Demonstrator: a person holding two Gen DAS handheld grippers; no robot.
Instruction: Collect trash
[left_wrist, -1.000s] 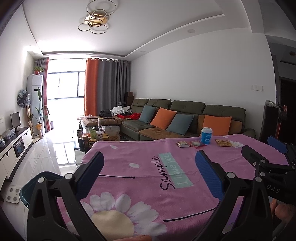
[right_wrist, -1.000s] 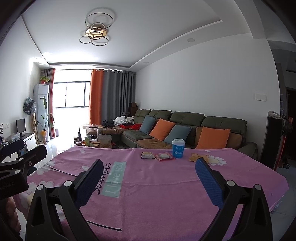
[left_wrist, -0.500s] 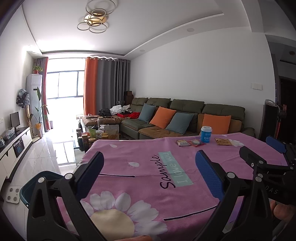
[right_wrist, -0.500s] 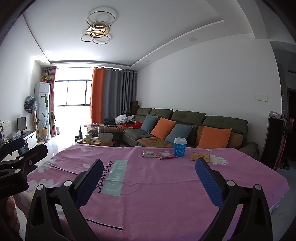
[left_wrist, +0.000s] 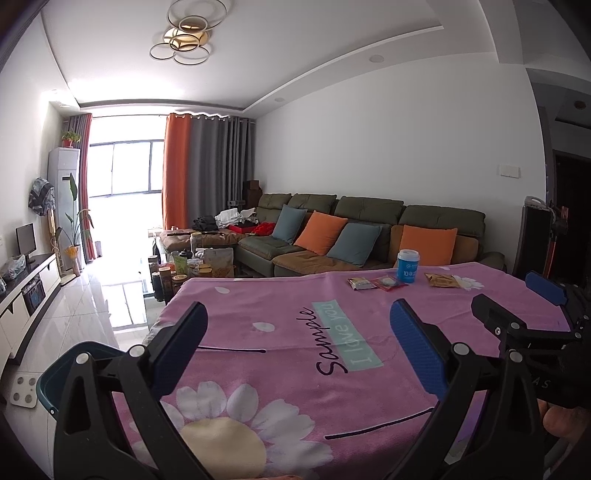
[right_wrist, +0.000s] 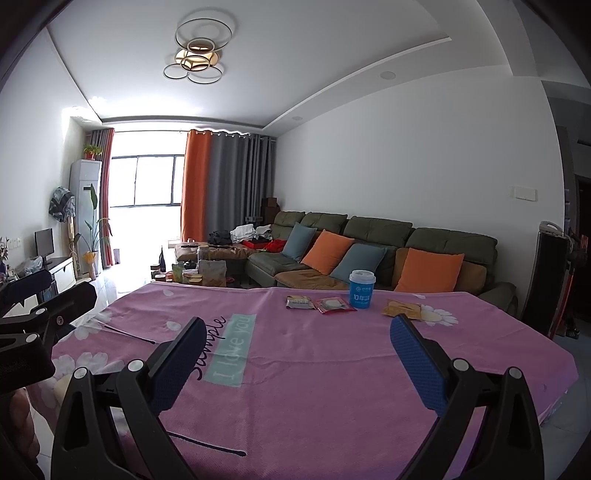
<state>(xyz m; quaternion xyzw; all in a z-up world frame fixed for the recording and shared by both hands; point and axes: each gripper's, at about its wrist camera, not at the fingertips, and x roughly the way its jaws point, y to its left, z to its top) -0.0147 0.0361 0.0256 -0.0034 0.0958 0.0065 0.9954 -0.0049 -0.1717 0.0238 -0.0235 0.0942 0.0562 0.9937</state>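
Bin (left_wrist: 55, 373) left view only; grippers gaping.

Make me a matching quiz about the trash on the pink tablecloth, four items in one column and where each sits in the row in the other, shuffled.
Seen from the right wrist view.

Items:
1. blue paper cup
2. red wrapper
3. tan packet
4. dark snack wrapper

Places:
A. left end of the row
B. right end of the row
C. standing upright, second from the right
D. lying flat, just left of the cup

Pairs: 1-C, 2-D, 3-B, 4-A
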